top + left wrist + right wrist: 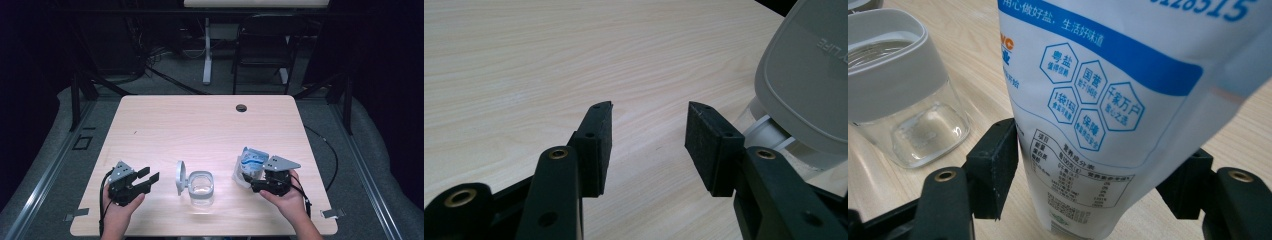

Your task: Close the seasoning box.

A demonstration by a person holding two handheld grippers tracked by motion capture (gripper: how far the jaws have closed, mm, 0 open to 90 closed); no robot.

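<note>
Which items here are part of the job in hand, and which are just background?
In the job: salt bag between the right gripper's jaws; clear jar with its hinged lid open; left gripper, open.
Just about: folding chair; desk leg.

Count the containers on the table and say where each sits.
2. A clear jar with its grey lid flipped open stands near the front edge; a white-and-blue pouch stands right of it, between the right gripper's jaws.
</note>
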